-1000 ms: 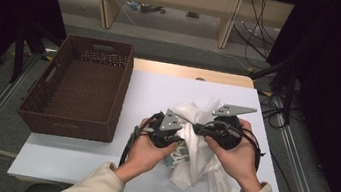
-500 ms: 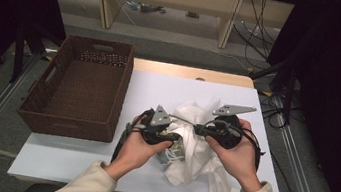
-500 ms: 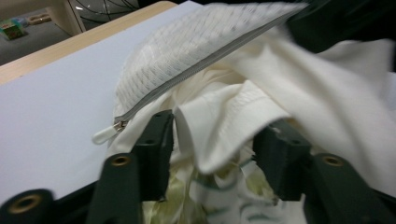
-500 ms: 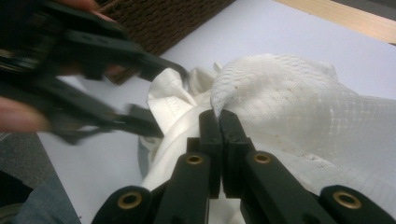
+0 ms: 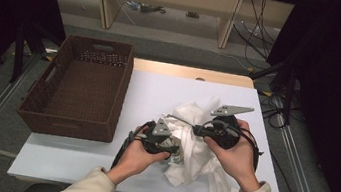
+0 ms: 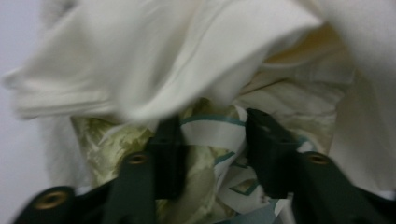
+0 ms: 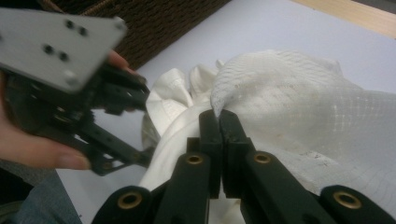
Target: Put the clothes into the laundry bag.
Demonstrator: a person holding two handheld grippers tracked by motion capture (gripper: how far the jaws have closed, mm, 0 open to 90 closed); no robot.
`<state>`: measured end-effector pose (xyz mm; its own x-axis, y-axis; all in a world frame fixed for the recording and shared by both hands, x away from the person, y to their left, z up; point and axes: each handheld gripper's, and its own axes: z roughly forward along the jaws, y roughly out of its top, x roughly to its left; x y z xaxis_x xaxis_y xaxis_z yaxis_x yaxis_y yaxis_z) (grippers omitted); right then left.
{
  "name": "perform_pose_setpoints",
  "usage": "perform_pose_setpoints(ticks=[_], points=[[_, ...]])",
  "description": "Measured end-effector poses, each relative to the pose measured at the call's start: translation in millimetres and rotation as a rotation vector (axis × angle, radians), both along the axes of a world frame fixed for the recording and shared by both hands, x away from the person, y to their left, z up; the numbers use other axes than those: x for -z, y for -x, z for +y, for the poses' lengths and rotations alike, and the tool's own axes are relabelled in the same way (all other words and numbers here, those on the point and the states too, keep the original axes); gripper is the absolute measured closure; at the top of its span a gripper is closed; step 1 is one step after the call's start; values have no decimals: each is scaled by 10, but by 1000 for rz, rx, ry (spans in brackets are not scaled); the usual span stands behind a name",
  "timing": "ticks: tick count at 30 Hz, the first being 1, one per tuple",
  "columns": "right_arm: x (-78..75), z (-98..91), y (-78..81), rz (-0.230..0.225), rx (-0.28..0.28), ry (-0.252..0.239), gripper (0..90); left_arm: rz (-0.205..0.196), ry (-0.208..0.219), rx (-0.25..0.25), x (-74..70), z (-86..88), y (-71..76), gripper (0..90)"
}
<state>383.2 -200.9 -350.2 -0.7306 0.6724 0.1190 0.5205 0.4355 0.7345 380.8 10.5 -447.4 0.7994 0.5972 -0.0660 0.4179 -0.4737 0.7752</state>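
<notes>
Cloth (image 5: pixel 197 145) heaped on the near right of the table (image 5: pixel 148 93), one end hanging over the near edge by the person's right arm; empty basket (image 5: pixel 78 88) just left of it, likely where the cloth is meant to go. Right gripper (image 5: pixel 197 129) pinches a fold of white mesh high on the heap; in the right gripper view its jaws meet with fabric nipped at the tips (image 7: pixel 219 114), apparently to lift the top layer so the layer beneath can be reached. Left gripper (image 5: pixel 174 152) sits low at the heap's left side, nosed in under the raised fold. Its jaws have just been closing and stand partly apart, straddling a printed, green-edged strip (image 6: pixel 212 133) of the inner layer. Whether the pads bite yet I cannot tell; a gap seems to remain.
</notes>
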Motion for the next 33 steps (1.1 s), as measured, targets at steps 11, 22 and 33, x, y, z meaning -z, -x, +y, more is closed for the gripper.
perform_pose_setpoints(ticks=[11,22,33], points=[[8,47,35,6,17,-3,900,-37,170,-15,-537,-82,84,833],[20,53,50,68,-6,-53,900,-39,67,-61,-285,-240,-277,817],[-21,-95,-28,38,31,-66,900,-51,16,-5,-484,69,64,359]])
